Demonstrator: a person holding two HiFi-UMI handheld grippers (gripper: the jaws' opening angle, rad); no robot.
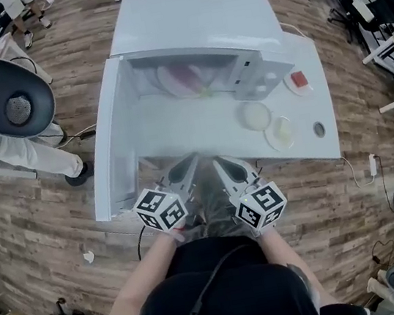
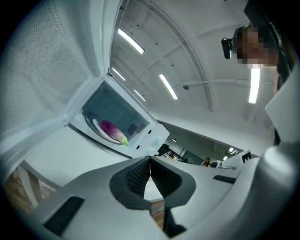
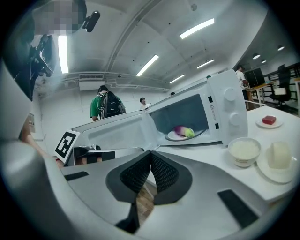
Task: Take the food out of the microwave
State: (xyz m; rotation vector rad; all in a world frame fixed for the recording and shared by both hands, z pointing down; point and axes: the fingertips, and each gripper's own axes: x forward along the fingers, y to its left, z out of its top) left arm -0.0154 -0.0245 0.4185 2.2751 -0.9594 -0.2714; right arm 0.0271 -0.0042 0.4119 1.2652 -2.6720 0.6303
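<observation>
Reaching into the open microwave [image 1: 192, 31] looks like the step in hand, since the food [image 3: 184, 131], a purple piece with a green end, lies on the round plate [image 2: 95, 127] inside the cavity and neither gripper is near it. To do it well, the fingers should part before they enter, go in low and straight through the opening, clear of the door [image 1: 110, 148] that swings out on the left, and close on the plate's near rim rather than on the soft food, so that the whole plate slides out level. The bare stretch of bench [image 1: 192, 128] in front of the cavity seems the safest place to set it, left of the bowl [image 3: 243, 150] and the small dish [image 3: 274, 174] with a pale block. The left gripper [image 2: 150, 161] and the right gripper [image 3: 150, 154] hover side by side at the bench's near edge, close to the person's body and well apart from the microwave. Both have their fingers pressed together on nothing. The left one points roughly level, the right one tips slightly down toward the cavity.
</observation>
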